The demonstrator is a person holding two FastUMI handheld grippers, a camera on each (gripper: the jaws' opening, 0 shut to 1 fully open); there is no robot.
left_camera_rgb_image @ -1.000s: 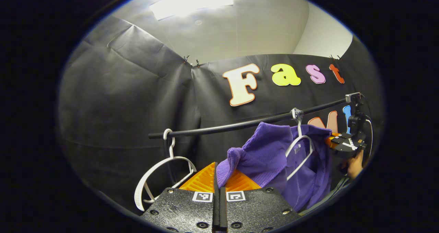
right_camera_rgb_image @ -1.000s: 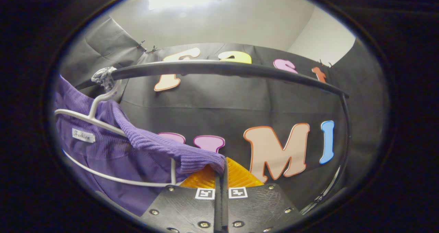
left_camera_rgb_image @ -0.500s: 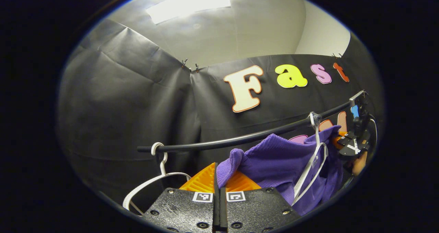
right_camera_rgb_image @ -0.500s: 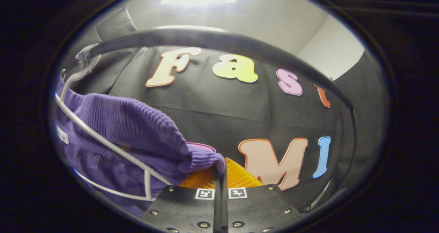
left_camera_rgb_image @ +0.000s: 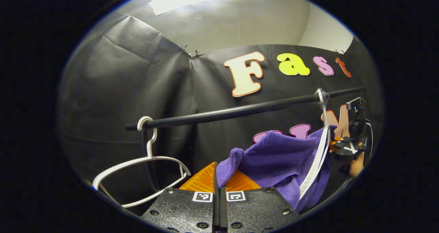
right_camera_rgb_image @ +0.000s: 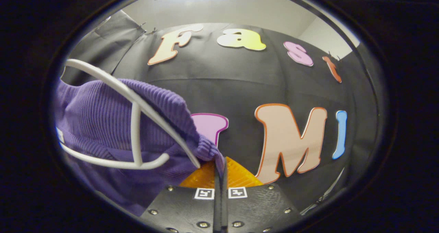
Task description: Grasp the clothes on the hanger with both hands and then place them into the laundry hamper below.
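Both tools are clamped on the purple sweater (left_camera_rgb_image: 274, 157): the left tool (left_camera_rgb_image: 216, 183) pinches one cuff-like end, the right tool (right_camera_rgb_image: 219, 173) the other, so the knit stretches sideways between them, its long axis running along under the rail (left_camera_rgb_image: 240, 110). The white hanger (right_camera_rgb_image: 135, 123) is partly out of the sweater, on its right-tool side, and the hamper must be somewhere below, so the coming move looks like a joint pull down and clear of that hanger. A small white tag (right_camera_rgb_image: 60, 135) sits on the knit, too blurred to read.
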